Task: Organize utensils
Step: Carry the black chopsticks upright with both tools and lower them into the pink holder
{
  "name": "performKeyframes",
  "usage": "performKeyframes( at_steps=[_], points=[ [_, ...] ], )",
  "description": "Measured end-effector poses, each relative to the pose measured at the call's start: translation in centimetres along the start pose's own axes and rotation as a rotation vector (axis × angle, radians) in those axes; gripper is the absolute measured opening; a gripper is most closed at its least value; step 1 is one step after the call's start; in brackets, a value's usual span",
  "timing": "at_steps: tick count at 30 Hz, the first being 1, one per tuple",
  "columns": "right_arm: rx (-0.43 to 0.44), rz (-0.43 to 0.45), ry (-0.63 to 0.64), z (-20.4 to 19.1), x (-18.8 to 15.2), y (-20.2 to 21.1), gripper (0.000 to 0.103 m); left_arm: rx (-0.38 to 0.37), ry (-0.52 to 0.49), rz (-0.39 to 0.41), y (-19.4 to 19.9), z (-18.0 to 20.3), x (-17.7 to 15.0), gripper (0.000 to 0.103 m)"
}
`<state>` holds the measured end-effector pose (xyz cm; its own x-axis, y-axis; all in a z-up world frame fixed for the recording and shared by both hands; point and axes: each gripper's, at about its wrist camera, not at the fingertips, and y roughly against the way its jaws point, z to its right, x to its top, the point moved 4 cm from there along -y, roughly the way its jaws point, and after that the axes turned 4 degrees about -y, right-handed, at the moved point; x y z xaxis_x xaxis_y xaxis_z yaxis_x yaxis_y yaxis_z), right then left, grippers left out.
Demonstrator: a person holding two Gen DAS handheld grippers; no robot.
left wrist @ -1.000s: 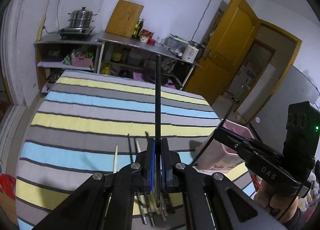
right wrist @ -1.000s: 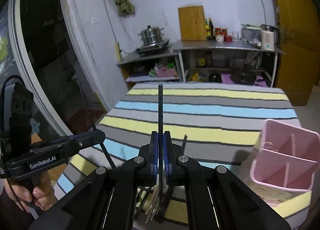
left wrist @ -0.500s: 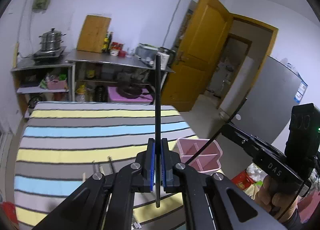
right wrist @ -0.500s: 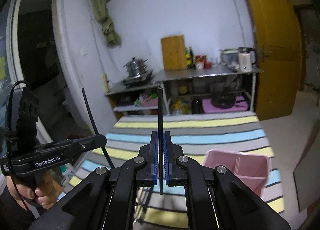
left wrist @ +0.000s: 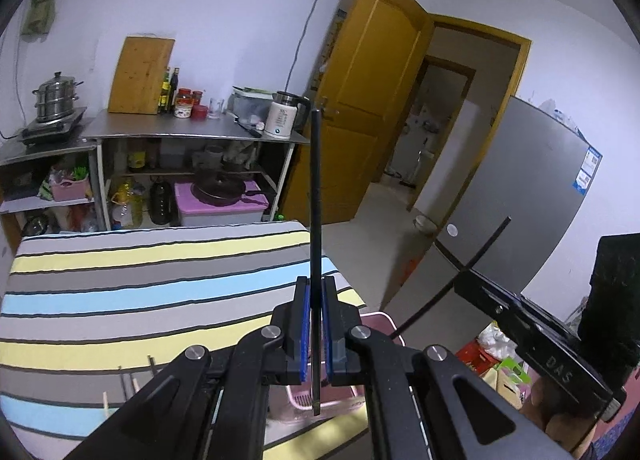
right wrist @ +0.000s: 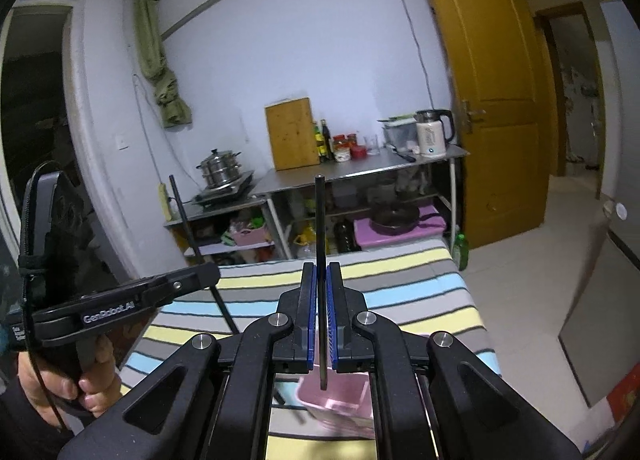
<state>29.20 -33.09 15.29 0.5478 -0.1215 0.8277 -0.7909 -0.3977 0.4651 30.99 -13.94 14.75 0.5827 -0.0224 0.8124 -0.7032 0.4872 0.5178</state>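
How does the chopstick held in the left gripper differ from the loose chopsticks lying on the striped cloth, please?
The black chopstick is clamped upright in the left gripper, above the pink holder; the loose chopsticks lie flat on the striped cloth, ungripped. It is black throughout; at least one loose one is pale wood. All are slim sticks.

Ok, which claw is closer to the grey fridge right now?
Right. The right claw hangs in front of the grey fridge in the left view; the left claw is farther off, on the right claw's other side. Each is shut on a black chopstick.
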Motion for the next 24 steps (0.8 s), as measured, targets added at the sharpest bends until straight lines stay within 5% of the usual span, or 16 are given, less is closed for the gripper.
performKeyframes(
  at_steps=[13, 24],
  points=[
    [-0.037, -0.103, -0.044, 3.3, -3.9, -3.4, 0.005, 0.016, -0.011, -0.071, -6.0, -0.9, -4.5, 0.005],
    [-0.056, -0.160, -0.070, 4.3, -5.9, -4.8, 0.006, 0.048, 0.007, -0.116, -6.7, -2.6, -6.8, 0.007]
  ],
)
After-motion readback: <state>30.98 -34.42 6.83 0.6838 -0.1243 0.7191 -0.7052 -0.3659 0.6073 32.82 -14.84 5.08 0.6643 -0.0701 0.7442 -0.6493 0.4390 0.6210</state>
